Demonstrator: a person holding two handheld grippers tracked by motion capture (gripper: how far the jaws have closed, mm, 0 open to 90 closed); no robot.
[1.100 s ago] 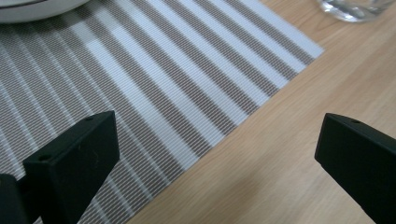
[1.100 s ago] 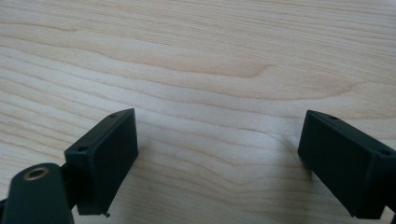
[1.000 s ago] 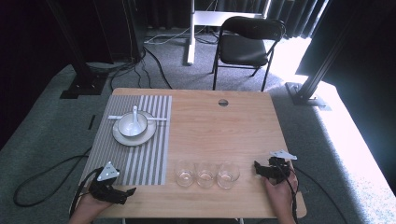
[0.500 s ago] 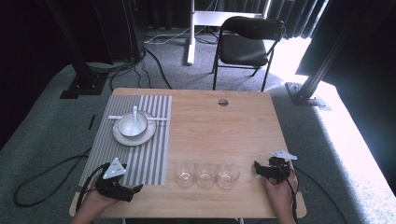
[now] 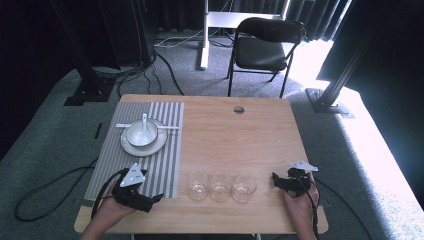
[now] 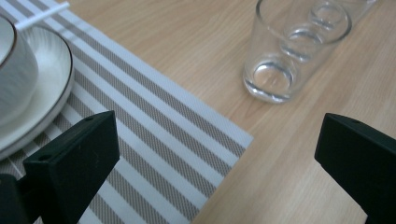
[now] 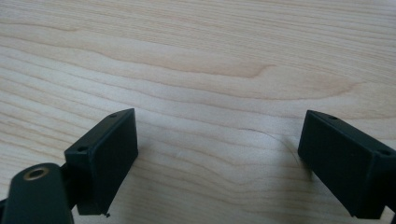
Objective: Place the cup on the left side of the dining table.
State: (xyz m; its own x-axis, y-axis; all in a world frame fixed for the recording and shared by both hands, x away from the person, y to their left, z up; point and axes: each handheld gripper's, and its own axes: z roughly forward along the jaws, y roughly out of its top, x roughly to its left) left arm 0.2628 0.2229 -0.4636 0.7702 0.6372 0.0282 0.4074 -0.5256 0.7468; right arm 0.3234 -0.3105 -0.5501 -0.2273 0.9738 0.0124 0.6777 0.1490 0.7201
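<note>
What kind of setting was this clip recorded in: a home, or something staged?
Probably a staged recording room, not a home: black curtains hang behind, cables trail over grey carpet, and a lone wooden table carries a place setting on a striped mat.

A wooden surface (image 5: 240, 140) carries a grey-striped placemat (image 5: 165, 165) on its left side. On the mat's far part sits a white plate (image 5: 131, 146) with a white bowl (image 5: 137, 135) on it and a white spoon (image 5: 145, 122) standing in the bowl. Three clear glasses (image 5: 220, 187) stand in a row near the front edge, just right of the mat. The left tongs (image 5: 150, 200), in a hand (image 5: 110, 212), rest over the mat's near corner, pointing toward the glasses. The right tongs (image 5: 276, 181), held in the other hand (image 5: 299, 205), lie on bare wood near the right glass. A black chair (image 5: 267, 42) stands beyond the surface on grey carpet.
</note>
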